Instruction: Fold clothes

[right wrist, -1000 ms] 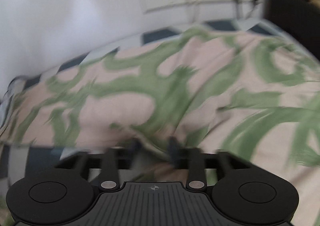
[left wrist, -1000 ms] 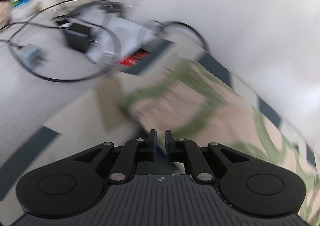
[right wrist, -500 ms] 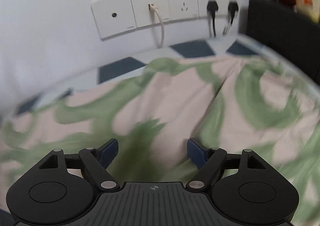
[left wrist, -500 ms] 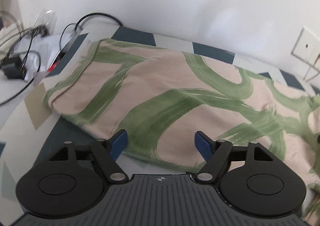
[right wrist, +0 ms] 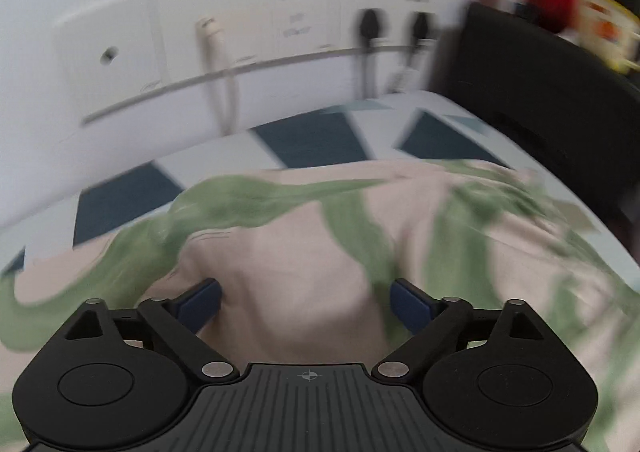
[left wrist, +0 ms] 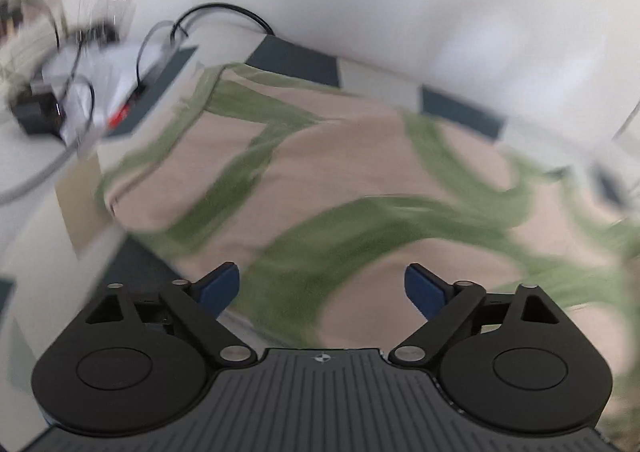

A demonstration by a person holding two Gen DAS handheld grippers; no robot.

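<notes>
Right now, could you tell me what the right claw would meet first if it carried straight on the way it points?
Most likely the beige cloth with green leaf-like swirls just ahead of the open right claw; blur leaves depth uncertain.

The matte black plastic left gripper [left wrist: 322, 288] has a ribbed dark grey centre plate with a small white crosshair mark at its top edge, flanked by two round black housings, each with a raised disc. Angled black link arms pinned with silver screws run out to two blue pads [left wrist: 222, 286]. The matte black plastic right gripper [right wrist: 306, 302] is built the same: ribbed grey plate, crosshair mark, round housings, silver pivots and blue pads [right wrist: 410, 308]
</notes>
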